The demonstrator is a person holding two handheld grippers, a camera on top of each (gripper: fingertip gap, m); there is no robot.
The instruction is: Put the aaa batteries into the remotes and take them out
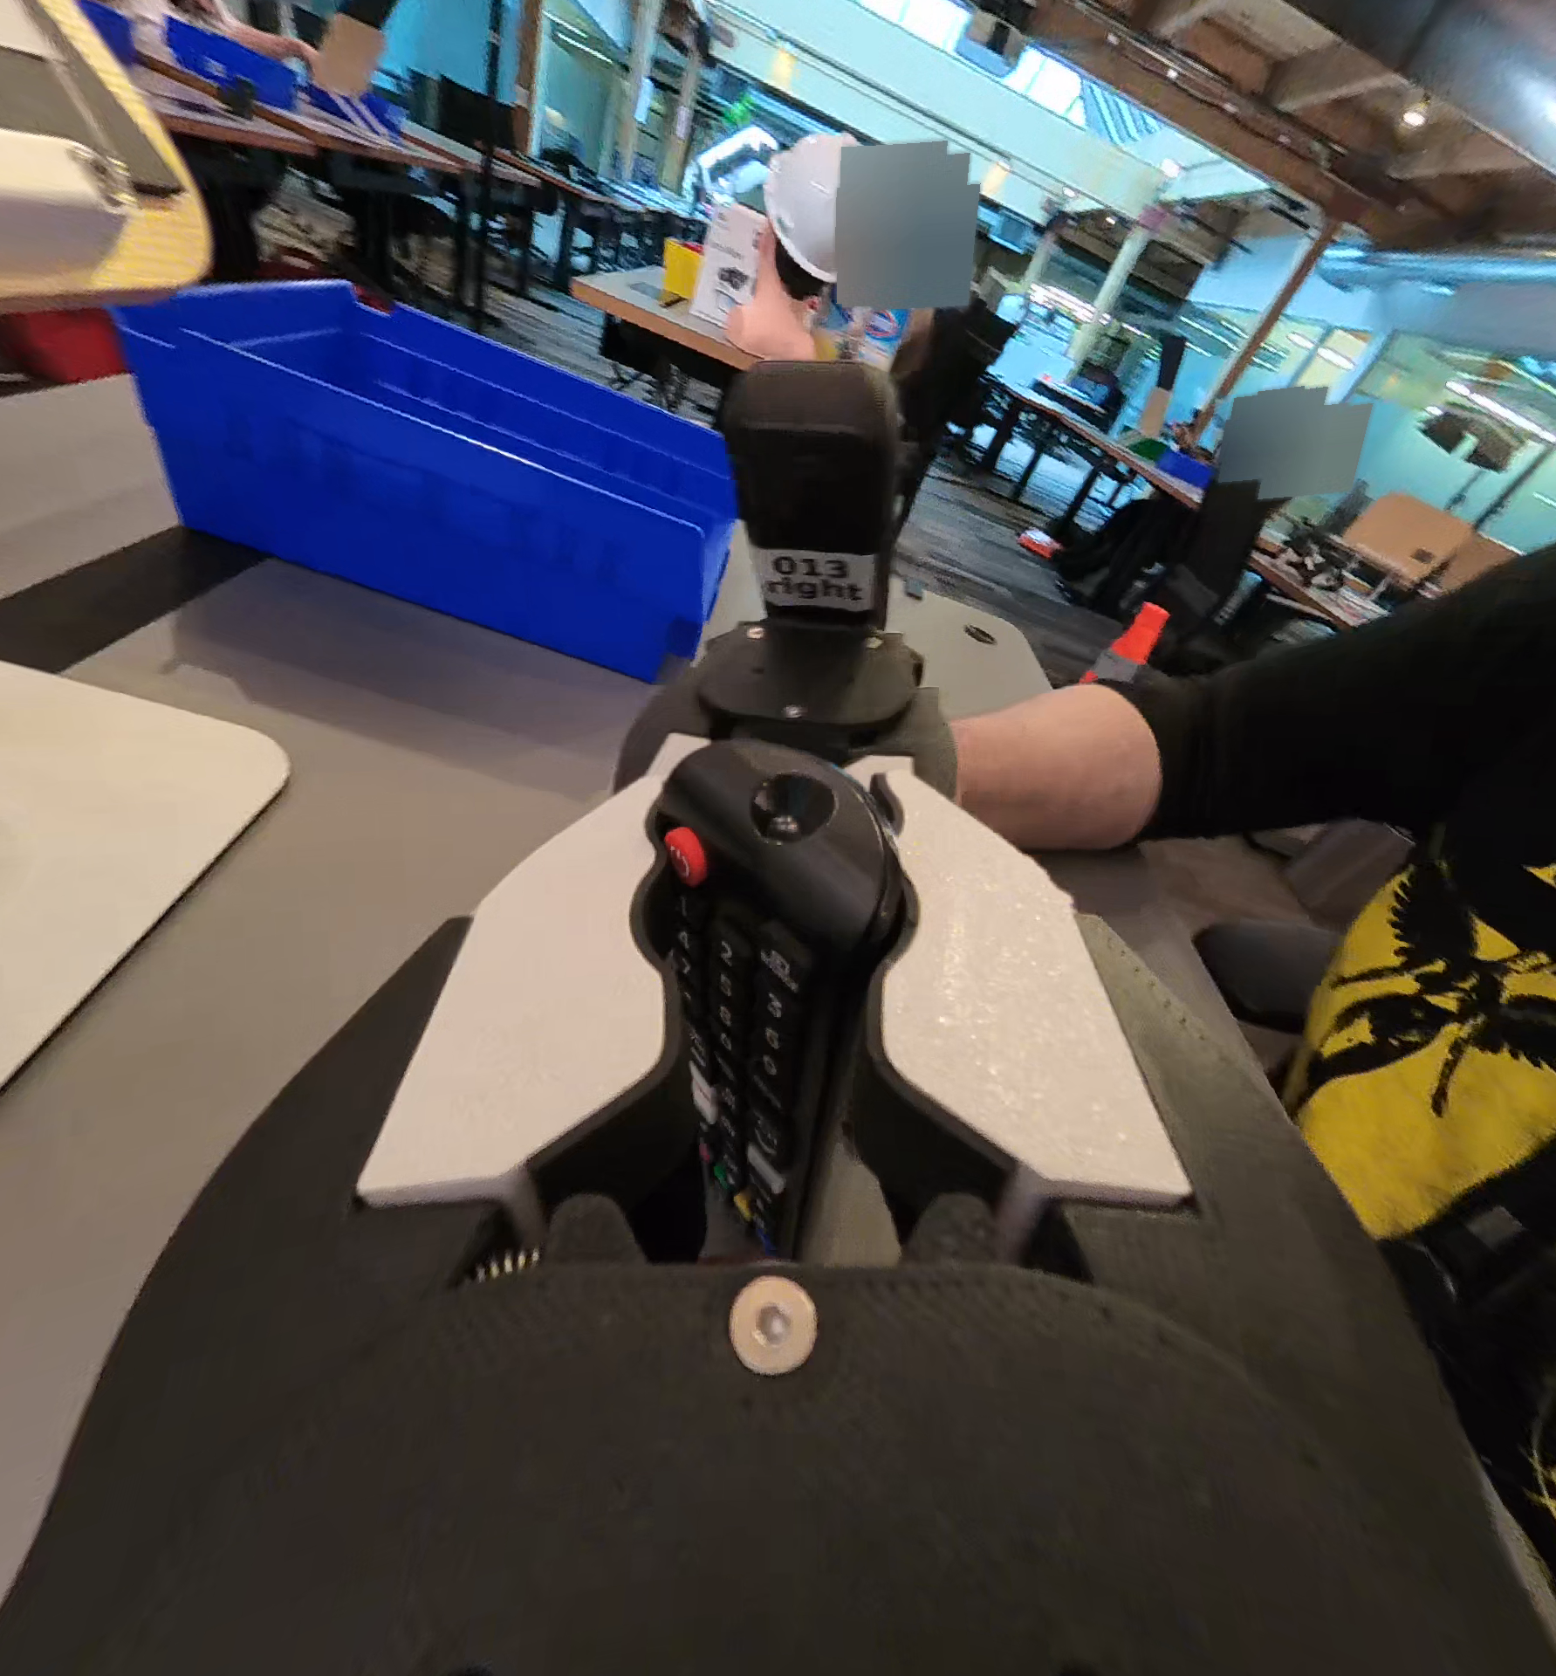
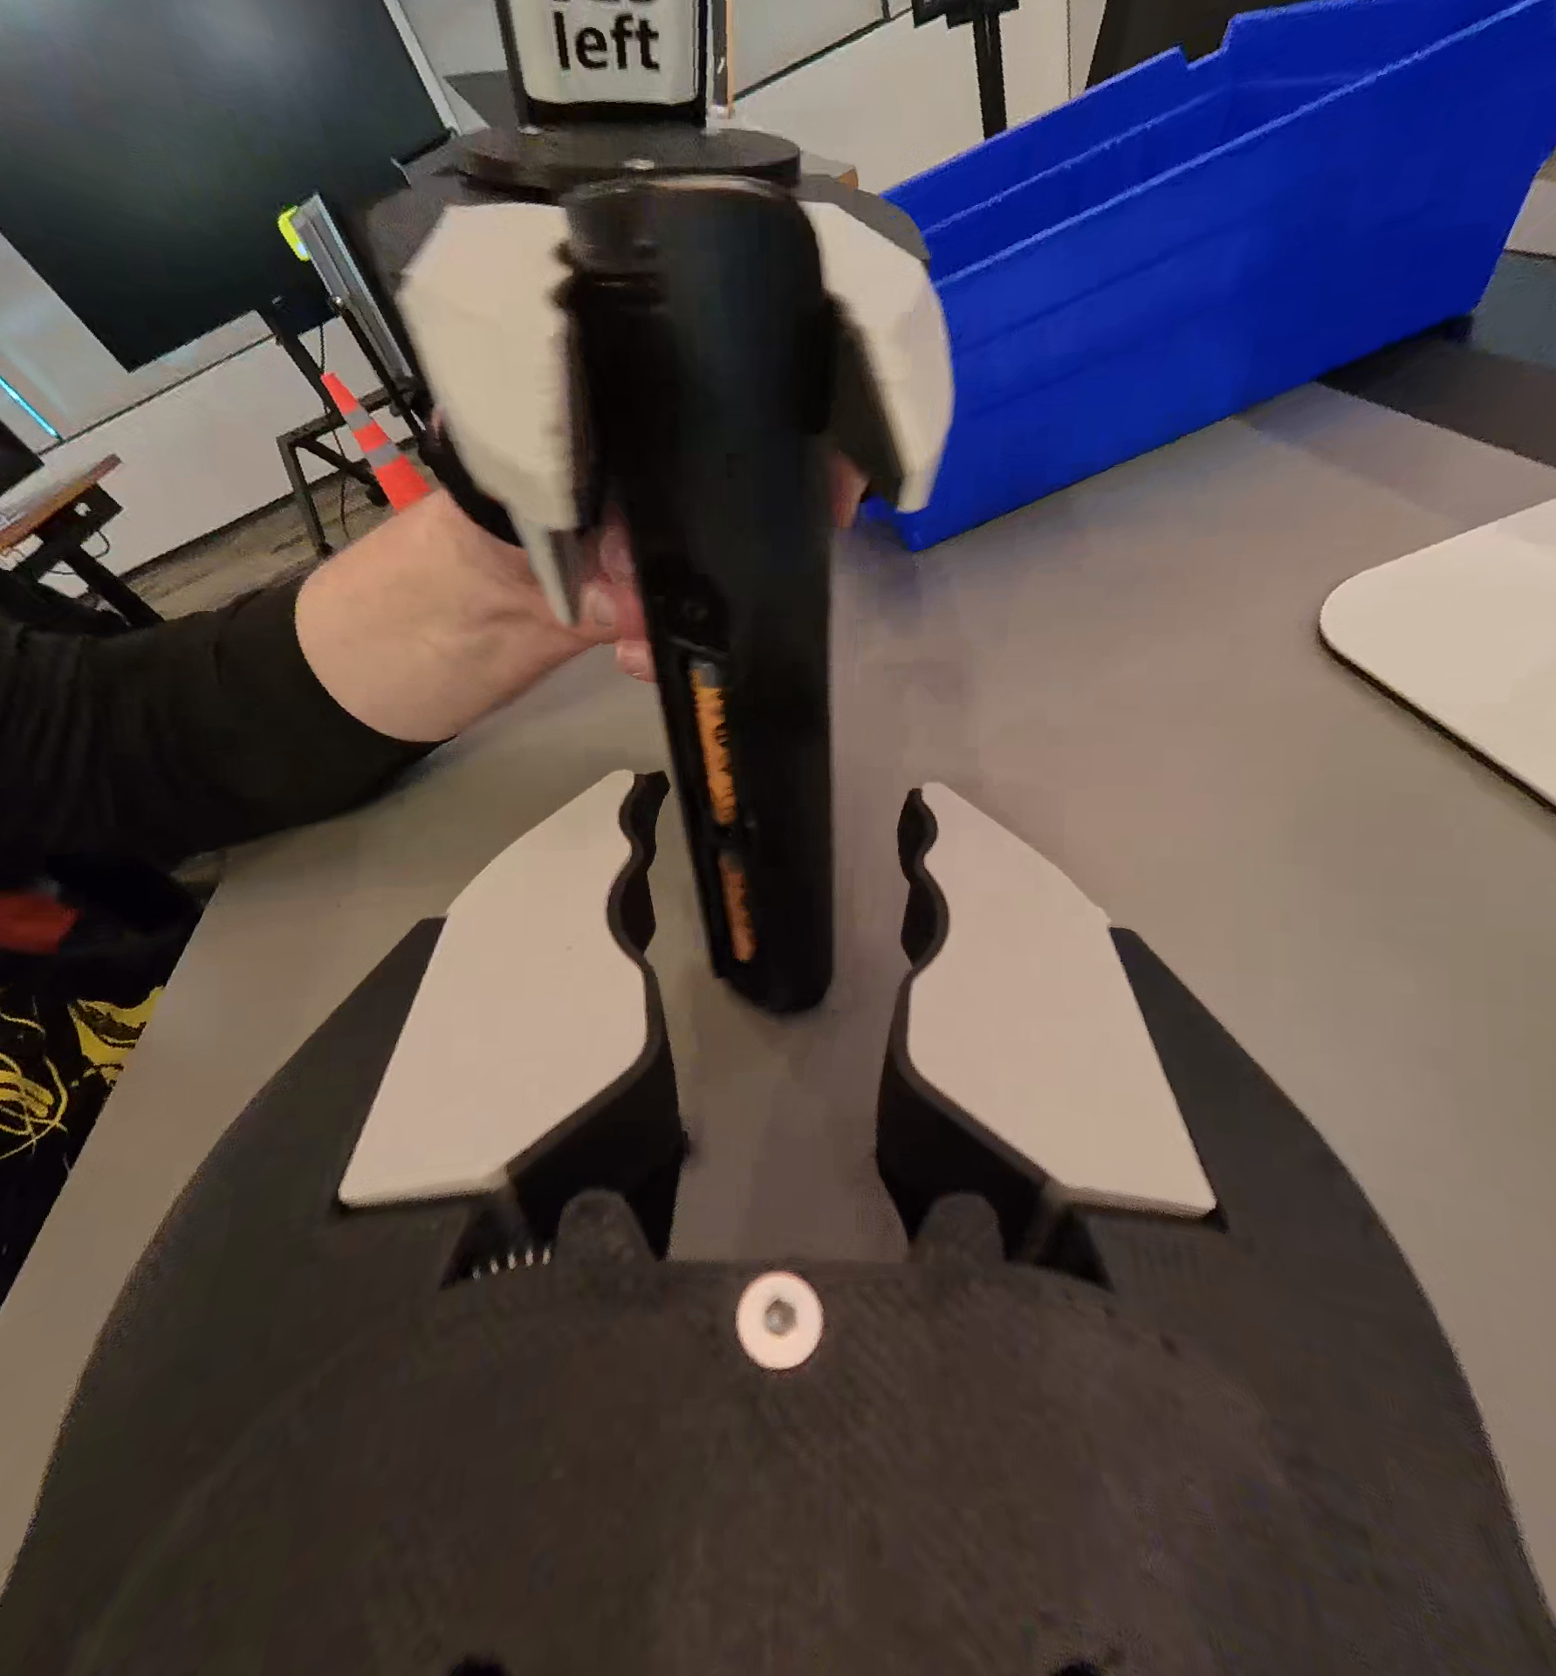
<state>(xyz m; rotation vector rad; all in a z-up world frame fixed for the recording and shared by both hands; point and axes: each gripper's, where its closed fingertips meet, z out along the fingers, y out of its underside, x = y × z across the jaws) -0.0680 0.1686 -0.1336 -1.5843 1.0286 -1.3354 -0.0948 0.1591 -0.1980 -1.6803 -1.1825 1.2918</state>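
My left gripper (image 1: 774, 816) is shut on a black remote (image 1: 756, 998) and holds it above the grey table (image 1: 393, 816). The remote's button face, with a red power button (image 1: 685, 857), faces this camera. In the right wrist view the remote (image 2: 738, 453) shows its back. Its battery compartment is open, with two orange batteries (image 2: 718, 753) in line inside. My right gripper (image 2: 778, 871) is open. The remote's lower end hangs between its fingers (image 2: 538, 998) without touching them. The left gripper (image 2: 719, 408) grips the remote's upper part.
A blue plastic bin (image 1: 429, 481) stands on the table behind the grippers and also shows in the right wrist view (image 2: 1209, 272). A white mat (image 1: 76, 862) lies to one side (image 2: 1499, 635). A person's forearm (image 1: 1055, 771) rests on the table. An orange cone (image 2: 375, 435) stands on the floor. One gripper's finger ends stand about 6 centimeters off the other's.
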